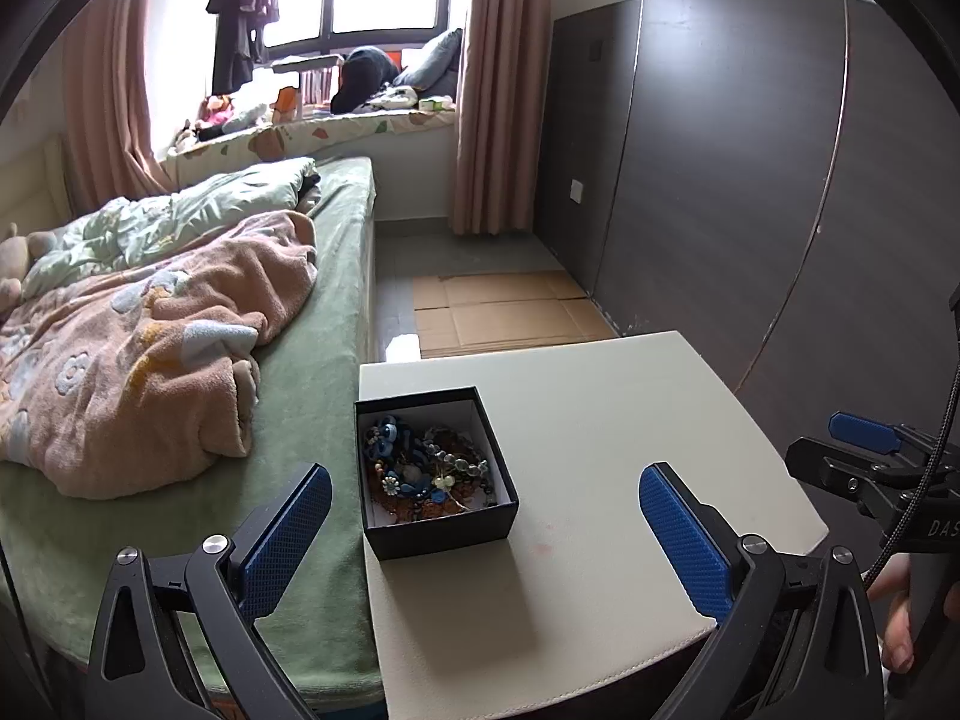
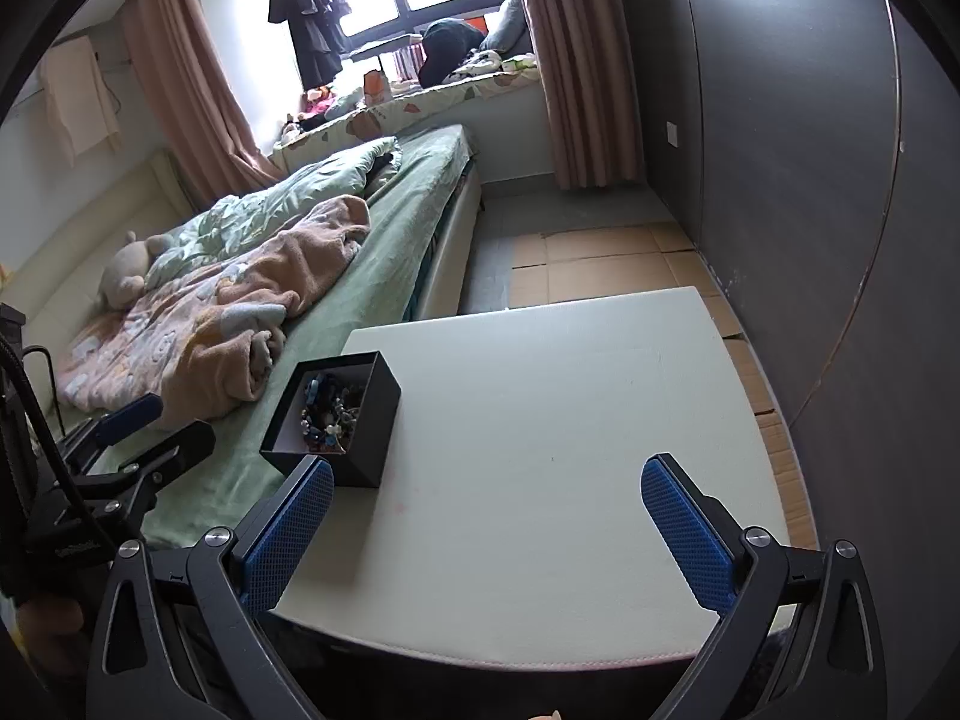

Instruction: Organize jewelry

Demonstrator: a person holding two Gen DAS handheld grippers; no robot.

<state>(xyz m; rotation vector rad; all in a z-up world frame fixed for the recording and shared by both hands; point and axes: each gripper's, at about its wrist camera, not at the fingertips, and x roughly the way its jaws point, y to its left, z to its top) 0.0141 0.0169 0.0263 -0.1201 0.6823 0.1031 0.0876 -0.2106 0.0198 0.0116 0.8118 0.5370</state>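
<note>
Nearest, my left claw and my right claw both stand wide apart, holding and touching nothing. Beyond them, at the desk's left edge beside the bed, the open black box holds all the jewelry in one tangled heap. This fits pieces either gathered in or awaiting sorting.

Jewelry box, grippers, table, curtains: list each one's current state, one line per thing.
Jewelry box: open, no lid on, upright near the table's left edge.
Jewelry: piled tangled inside the box.
Left gripper: open, empty, hovering over the table.
Right gripper: open, empty, box to its left.
Table: bare apart from the box.
Curtains: drawn back, window uncovered.
Blanket: rumpled on the bed.
</note>
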